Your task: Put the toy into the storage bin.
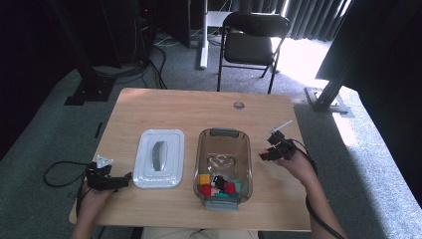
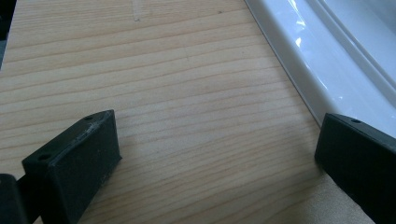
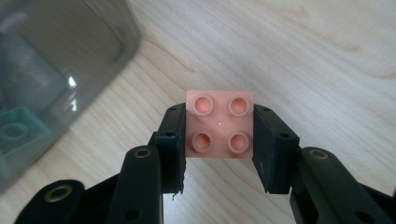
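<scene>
Pink four-stud brick (image 3: pixel 220 129) sits clamped between the right gripper's (image 3: pixel 219 140) pads, just right of the clear bin (image 1: pixel 223 135). Carry it level over the bin's rim before letting go, I'd say. Left gripper (image 2: pixel 210 154) rests wide open beside the white lid (image 1: pixel 159 138).

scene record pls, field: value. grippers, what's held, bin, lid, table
right gripper: shut on the pink brick, studs facing the camera, held above the table beside the bin
left gripper: open, nothing between the jaws, low over the table next to the lid's edge
bin: clear plastic, lid off, coloured bricks piled at its near end
lid: white, flat on the table, left of the bin, apart from it
table: light wood
</scene>
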Tool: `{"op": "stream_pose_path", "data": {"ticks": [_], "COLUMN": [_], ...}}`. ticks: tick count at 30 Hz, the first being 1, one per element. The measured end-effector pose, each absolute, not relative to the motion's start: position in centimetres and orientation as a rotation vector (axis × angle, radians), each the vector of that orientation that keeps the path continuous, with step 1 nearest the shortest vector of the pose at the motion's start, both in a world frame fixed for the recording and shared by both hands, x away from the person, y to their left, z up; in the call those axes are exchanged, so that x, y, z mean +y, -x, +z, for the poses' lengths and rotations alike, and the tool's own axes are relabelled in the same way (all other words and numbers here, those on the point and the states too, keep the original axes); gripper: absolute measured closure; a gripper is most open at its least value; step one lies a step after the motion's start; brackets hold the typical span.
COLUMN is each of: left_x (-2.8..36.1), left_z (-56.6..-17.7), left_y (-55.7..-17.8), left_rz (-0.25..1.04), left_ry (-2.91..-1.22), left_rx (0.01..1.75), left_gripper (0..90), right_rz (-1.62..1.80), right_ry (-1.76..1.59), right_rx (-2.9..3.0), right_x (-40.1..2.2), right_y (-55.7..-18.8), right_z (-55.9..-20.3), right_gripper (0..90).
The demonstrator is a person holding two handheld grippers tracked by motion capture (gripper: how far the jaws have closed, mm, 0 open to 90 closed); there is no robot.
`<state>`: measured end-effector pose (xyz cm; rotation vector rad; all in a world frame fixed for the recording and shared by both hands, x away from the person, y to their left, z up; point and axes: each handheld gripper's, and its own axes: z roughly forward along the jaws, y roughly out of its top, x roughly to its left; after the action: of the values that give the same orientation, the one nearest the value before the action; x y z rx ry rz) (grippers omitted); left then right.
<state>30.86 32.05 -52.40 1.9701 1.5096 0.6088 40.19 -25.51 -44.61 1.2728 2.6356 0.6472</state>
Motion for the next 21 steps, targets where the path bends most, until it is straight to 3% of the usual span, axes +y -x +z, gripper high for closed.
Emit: {"op": "stream_pose_path", "data": {"ticks": [21], "left_x": [32.0], "left_z": [-52.4], "left_y": [-30.9], "left_rz": [0.611], "left_ry": [-1.969], "left_rx": [1.509], "left_gripper": [0.5], "right_rz": [0.833], "right_ry": [-0.906], "right_rx": [2.698], "right_x": [-23.1], "right_y": [-35.4], "right_z": [-35.9], "right_gripper": [58.6]}}
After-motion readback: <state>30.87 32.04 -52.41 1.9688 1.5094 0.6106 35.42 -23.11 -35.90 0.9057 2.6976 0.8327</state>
